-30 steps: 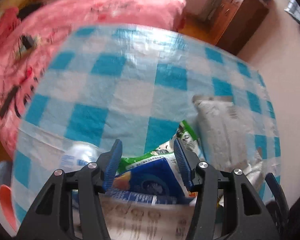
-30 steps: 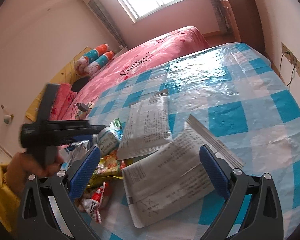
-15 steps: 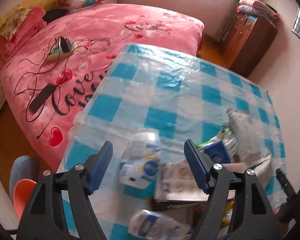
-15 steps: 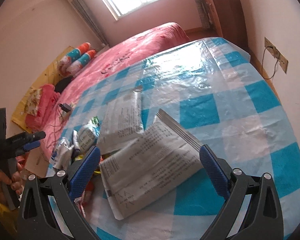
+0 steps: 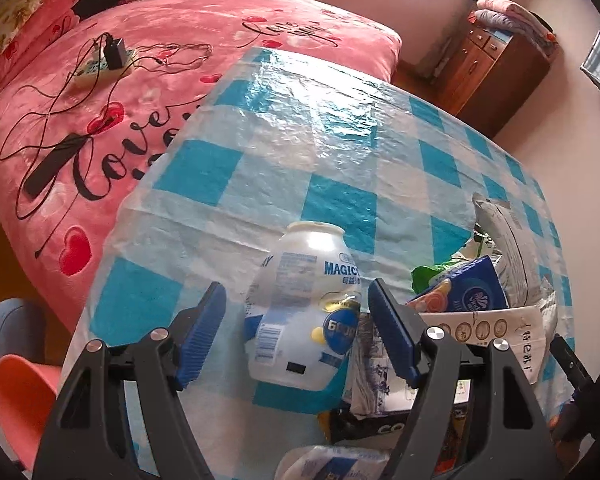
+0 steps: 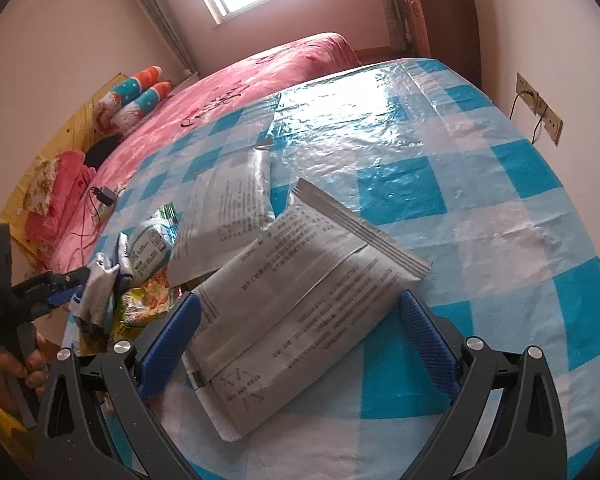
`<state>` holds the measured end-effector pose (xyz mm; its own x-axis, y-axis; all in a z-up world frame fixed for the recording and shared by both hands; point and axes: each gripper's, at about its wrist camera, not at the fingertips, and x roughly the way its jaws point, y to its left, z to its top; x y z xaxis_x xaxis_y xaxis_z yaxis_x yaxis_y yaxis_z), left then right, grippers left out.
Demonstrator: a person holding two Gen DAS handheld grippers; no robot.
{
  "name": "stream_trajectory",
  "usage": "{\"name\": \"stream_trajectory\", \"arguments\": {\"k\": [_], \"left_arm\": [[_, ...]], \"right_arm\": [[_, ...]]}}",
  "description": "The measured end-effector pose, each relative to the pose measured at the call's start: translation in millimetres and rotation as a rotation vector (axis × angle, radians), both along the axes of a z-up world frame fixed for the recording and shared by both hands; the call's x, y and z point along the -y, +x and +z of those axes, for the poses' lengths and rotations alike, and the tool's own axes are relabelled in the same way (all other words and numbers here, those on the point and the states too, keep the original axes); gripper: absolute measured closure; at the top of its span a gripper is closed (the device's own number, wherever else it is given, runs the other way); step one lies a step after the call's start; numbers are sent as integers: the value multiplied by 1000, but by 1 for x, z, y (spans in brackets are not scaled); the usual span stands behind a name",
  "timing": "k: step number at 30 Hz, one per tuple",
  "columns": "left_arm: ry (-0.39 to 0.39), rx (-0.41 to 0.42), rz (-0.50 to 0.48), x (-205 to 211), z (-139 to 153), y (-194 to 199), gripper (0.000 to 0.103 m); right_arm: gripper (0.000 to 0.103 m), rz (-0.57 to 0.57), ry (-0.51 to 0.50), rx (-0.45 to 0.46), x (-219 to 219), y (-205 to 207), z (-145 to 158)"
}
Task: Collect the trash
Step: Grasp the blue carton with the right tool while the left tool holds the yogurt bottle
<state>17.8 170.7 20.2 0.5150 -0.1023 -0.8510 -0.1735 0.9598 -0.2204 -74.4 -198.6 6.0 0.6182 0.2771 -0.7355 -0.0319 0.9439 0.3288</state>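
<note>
Left gripper (image 5: pixel 296 334) fingers spread after just opening, straddling a white plastic bottle (image 5: pixel 304 308) that lies on the checked tabletop (image 5: pixel 340 140); pads clear of it. Right of the bottle: blue packet (image 5: pixel 466 288) on a wrapper pile. Right gripper (image 6: pixel 300 344) fingers spread wide around the near end of a grey foil pouch (image 6: pixel 300 304), not touching. Second grey pouch (image 6: pixel 228 216) just beyond. Farther back, pink bed (image 5: pixel 100 100).

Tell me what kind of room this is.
Most likely a bedroom in a home. A bed with a pink blanket sits beside the table with the checked cloth, rolled pillows lie at the bed's head, and a wooden cabinet stands by the wall.
</note>
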Motion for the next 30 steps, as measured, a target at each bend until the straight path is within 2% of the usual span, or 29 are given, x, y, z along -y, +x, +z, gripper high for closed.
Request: {"name": "stream_trajectory", "arguments": {"k": [7, 17, 24, 30], "left_arm": [[-37, 26, -13, 3, -10, 1, 39], [-52, 85, -7, 1, -11, -13, 40], [-89, 149, 22, -11, -2, -28, 40], [-111, 195, 26, -18, 11, -46, 40]], "right_arm": [[5, 25, 36, 18, -12, 9, 0], [5, 76, 8, 24, -31, 14, 6], [5, 197, -43, 114, -63, -1, 27], [5, 386, -103, 222, -106, -14, 44]]}}
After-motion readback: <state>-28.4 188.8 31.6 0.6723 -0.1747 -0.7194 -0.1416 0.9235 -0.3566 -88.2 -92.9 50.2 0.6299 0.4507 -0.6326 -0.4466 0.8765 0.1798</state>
